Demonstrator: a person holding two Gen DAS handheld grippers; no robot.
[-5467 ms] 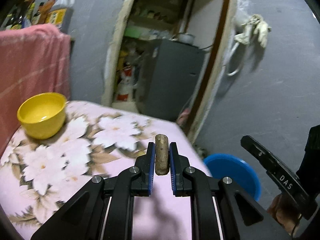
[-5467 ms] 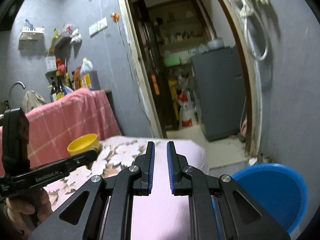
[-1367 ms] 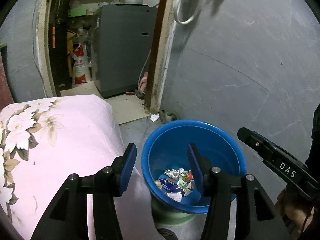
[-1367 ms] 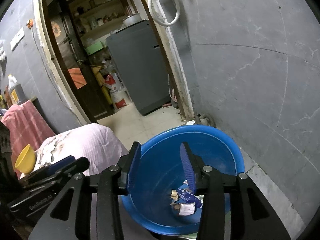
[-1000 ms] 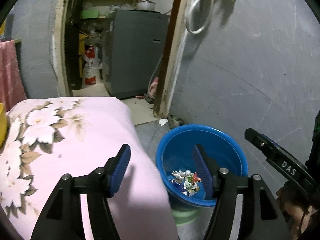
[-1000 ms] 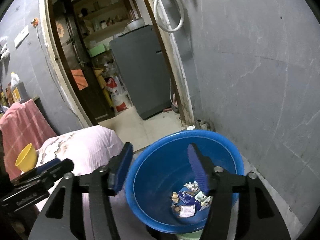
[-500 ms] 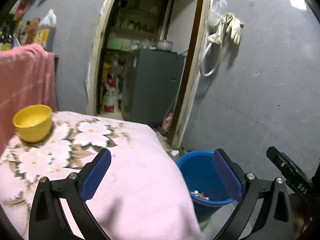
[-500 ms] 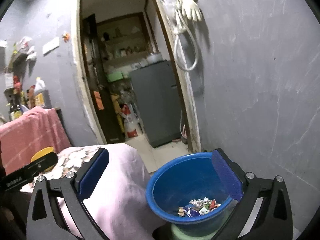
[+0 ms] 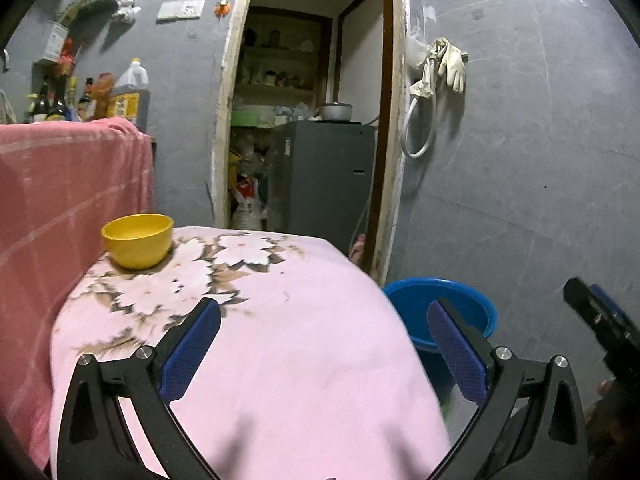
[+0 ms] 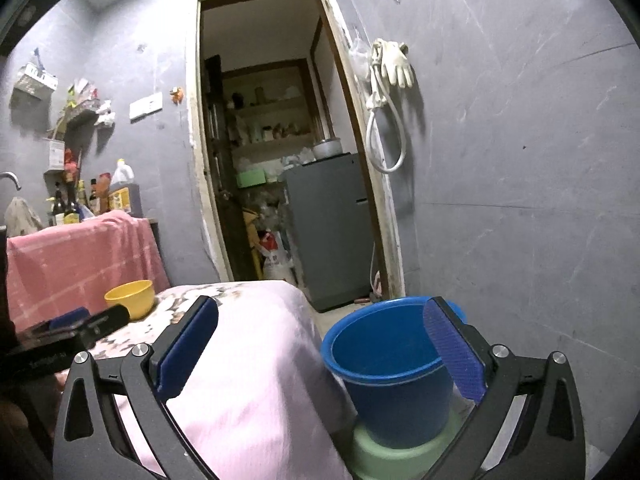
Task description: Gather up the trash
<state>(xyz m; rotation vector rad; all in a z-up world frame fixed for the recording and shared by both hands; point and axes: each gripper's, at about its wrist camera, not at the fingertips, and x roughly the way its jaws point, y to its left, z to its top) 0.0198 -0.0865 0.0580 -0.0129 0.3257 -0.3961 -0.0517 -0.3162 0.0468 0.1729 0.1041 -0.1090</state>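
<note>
No writing here is sharp enough to read: the white lettering on my left gripper's body, at the lower left of the right wrist view, is blurred, and so is the yellow label on the big jug (image 9: pixel 129 94) at the upper left.

Grey walls (image 10: pixel 520 160) fill the frame, with an open doorway (image 9: pixel 312 120) at centre and a grey cabinet (image 9: pixel 328 176) standing inside it. The table under a pink floral cloth (image 9: pixel 280 340) takes the lower middle of the left wrist view; a pink checked cloth (image 9: pixel 68 184) hangs at the left edge.

The blue trash bucket (image 10: pixel 392 360) sits at the lower right, on a pale green base (image 10: pixel 400 456), just beside the table's edge. From here I can't see inside it.

My left gripper (image 9: pixel 324 340) spreads wide with nothing between the pads. My right gripper (image 10: pixel 320 340) is just as wide, also bare.

A yellow bowl (image 9: pixel 138 240) rests on the cloth at centre left. Rubber gloves (image 10: pixel 394 62) and a white hose loop (image 10: pixel 384 144) hang right of the doorway.
</note>
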